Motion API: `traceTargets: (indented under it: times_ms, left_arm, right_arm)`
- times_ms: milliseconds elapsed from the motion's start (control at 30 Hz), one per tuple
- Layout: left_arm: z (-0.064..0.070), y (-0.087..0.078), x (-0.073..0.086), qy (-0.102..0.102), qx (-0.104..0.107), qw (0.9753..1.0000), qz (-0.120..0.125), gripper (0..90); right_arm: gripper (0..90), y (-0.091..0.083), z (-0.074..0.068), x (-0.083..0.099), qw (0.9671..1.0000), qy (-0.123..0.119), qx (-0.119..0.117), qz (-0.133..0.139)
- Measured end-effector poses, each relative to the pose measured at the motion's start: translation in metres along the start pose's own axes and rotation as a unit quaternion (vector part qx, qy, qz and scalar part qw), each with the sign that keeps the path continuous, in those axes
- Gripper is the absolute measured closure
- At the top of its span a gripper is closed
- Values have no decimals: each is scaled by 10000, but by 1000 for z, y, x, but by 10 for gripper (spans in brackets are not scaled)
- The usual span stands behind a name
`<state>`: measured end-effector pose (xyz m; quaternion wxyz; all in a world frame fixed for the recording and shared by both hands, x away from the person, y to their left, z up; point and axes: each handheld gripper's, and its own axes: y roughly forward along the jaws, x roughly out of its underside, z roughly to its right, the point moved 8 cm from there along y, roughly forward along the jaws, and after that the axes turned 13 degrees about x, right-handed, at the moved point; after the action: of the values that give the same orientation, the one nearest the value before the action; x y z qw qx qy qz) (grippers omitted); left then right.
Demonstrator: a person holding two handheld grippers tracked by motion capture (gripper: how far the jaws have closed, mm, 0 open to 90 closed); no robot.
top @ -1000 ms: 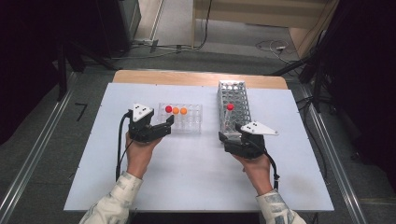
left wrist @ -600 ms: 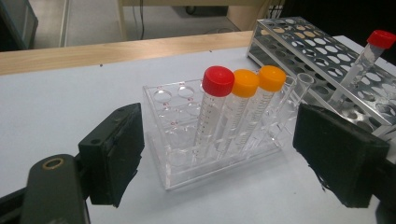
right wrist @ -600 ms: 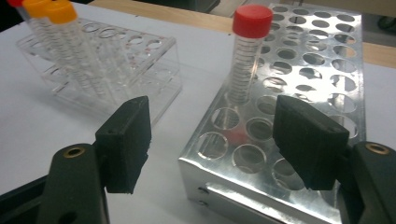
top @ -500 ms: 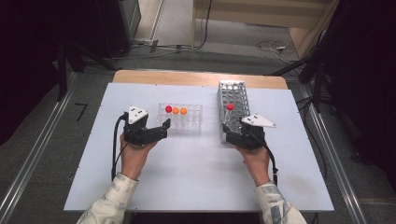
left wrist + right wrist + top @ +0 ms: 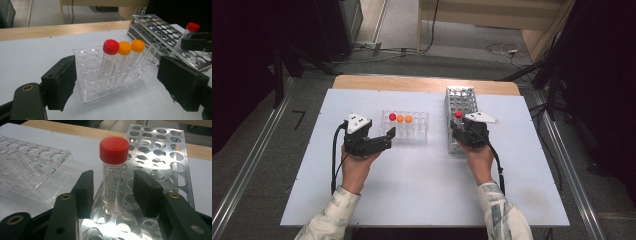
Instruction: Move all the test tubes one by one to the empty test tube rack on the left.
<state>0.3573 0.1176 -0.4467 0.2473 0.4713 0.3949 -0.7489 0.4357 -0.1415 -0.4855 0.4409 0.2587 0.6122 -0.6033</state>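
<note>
Both grippers have crept forward; left gripper (image 5: 388, 136) gapes at the clear rack (image 5: 110, 75); right gripper (image 5: 113, 190) straddles, unclamped, the red-capped tube (image 5: 113, 167): I should close squarely below its cap.

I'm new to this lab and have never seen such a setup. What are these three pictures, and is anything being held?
A person holds a hand-operated claw in each hand; there is no robot. The high view looks down on a white table. The other two pictures come from cameras riding on each claw. On the table stand a clear rack with one red-capped and two orange-capped tubes, and a metal rack with one red-capped tube. The left claw is open around the clear rack. The right claw is open either side of that tube, not touching it. Nothing is held.
</note>
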Motion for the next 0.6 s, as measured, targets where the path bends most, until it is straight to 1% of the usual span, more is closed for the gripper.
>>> traceTargets:
  times_ms: [100,167,300,367,467,533,600]
  left_arm:
    - [-1,0,1,-6,0,10000,-22,161]
    - [-2,1,2,-23,0,10000,-45,162]
    - [-2,1,2,-26,-1,10000,-48,162]
    - [-1,1,1,-23,6,10000,-13,162]
    - [-1,1,2,-15,8,10000,-47,161]
    - [-1,2,2,-20,10,10000,-53,162]
    - [-2,1,3,-30,-12,10000,-57,162]
  right_arm:
    - [590,6,-1,1,10000,-30,19,-57]
    - [635,7,-1,0,10000,-9,19,-5]
    - [668,8,-1,0,10000,-33,-11,33]
    - [702,7,-2,-1,10000,-68,-30,44]
    - [712,5,-1,-2,9999,-64,-58,89]
    - [714,4,-1,-4,9999,12,-99,104]
    - [714,1,0,-7,9998,22,-108,153]
